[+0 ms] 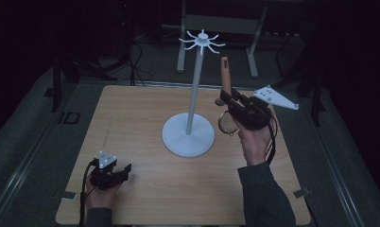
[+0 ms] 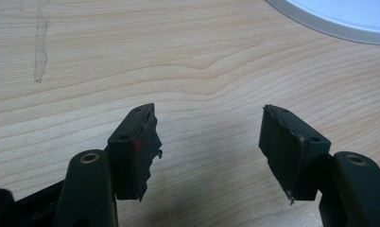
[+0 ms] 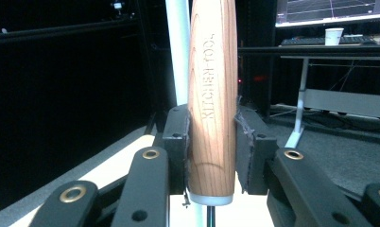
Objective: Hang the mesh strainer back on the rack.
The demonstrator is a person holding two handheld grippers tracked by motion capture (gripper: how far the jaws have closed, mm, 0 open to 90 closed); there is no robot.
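Observation:
A kitchen tool with a wooden handle [image 1: 225, 73] stands upright, right of the white hook stand's pole [image 1: 194, 90]. My right gripper [image 1: 231, 105] is shut on the handle's lower part. A round metal end [image 1: 226, 122] hangs below the gripper. In the right gripper view the handle [image 3: 211, 94], engraved "KITCHEN TOOL", is clamped between both pads [image 3: 242, 142], with the white pole [image 3: 178, 52] just behind it. The stand's hooks [image 1: 202, 40] fan out at its top above a round base [image 1: 188, 135]. My left gripper [image 1: 124, 171] rests open near the table's front left, and its jaws [image 2: 209, 146] hold nothing.
The wooden table [image 1: 145, 109] has dark floor on all sides. The stand's base rim [image 2: 339, 19] lies ahead and right of the left gripper. A metal frame [image 1: 216, 23] stands behind the table. A desk with a cup [image 3: 333, 35] and a monitor is far off.

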